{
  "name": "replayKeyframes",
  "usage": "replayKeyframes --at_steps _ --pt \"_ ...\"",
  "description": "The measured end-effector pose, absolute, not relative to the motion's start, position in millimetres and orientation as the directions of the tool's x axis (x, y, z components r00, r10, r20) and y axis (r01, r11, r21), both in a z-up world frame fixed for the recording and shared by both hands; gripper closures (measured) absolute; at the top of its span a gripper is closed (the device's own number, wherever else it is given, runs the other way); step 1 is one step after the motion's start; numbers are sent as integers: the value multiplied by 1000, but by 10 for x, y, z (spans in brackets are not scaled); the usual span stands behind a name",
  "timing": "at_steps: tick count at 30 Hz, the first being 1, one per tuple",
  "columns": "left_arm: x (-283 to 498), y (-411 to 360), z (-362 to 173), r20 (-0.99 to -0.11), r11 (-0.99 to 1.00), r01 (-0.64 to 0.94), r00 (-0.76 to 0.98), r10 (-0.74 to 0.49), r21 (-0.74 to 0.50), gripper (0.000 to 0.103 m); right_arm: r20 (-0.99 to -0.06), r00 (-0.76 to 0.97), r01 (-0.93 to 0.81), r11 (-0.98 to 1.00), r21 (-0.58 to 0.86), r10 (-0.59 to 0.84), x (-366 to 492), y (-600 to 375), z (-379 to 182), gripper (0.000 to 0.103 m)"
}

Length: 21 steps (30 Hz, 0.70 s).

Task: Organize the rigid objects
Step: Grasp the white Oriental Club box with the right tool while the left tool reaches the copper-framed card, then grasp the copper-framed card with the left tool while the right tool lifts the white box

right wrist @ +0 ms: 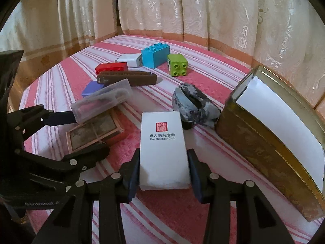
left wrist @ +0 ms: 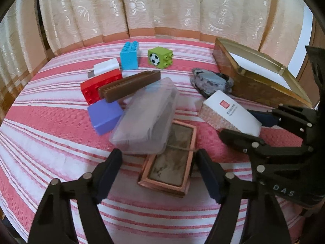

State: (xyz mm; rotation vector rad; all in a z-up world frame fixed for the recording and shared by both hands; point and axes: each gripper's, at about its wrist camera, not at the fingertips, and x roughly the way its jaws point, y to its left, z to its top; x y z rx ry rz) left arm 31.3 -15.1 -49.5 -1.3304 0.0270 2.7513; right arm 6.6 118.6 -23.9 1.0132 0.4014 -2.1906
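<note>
Left wrist view: your left gripper hangs over the copper-framed box, which lies flat on the striped cloth of the desk. Its fingers stand apart on either side of the box, the right one close to the box edge, the left one well clear; neither pad presses on it. A clear plastic case rests tilted across the far end of that box. Beyond it lie a purple block, a brown comb propped on a red brick, a white adapter, a blue brick and a green cube with a football print.

Right wrist view: your right gripper has its fingers closed on the white card box, one pad against each long side near the near end. The box's far end points toward a grey speckled stone, which lies just beside the open brown tin at the right. The tin stands tilted with its white lining showing.

Whether the white card box touches the cloth, you cannot tell from either view. Patterned cream curtains hang behind the desk.
</note>
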Motion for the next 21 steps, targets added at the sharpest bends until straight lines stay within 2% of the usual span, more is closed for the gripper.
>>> replayKeyframes --at_steps 4,5,6,7,10,13,17,21 --pt "280 -119 -493 -783 -996 -91 -618 70 -17 28 -758 -463 676 -736 34 -460 28 1238 -226 57" --pt "286 -120 -489 -782 -996 -92 -620 73 -20 37 -757 -462 675 -737 39 -463 29 1242 -225 57" --pt "304 -130 -477 -775 -995 -95 -626 81 -28 54 -755 -460 675 -737 44 -467 29 1252 -223 58" --pt "319 -137 -469 -771 -995 -97 -631 86 -32 56 -754 -455 677 -734 51 -473 32 1258 -223 58" --pt "395 -173 -466 -770 -993 -107 -629 107 -50 56 -754 -437 688 -722 71 -490 54 1276 -220 59" --pt "467 -186 -454 -771 -990 -120 -624 129 -69 56 -740 -384 702 -695 154 -552 55 1317 -178 59" --pt "543 -229 -425 -753 -981 -140 -630 193 -134 57 -697 -356 710 -665 232 -623 61 1387 -85 59" --pt "604 -161 -282 -695 -976 -167 -686 217 -140 57 -624 -347 709 -631 314 -700 55 1525 51 59"
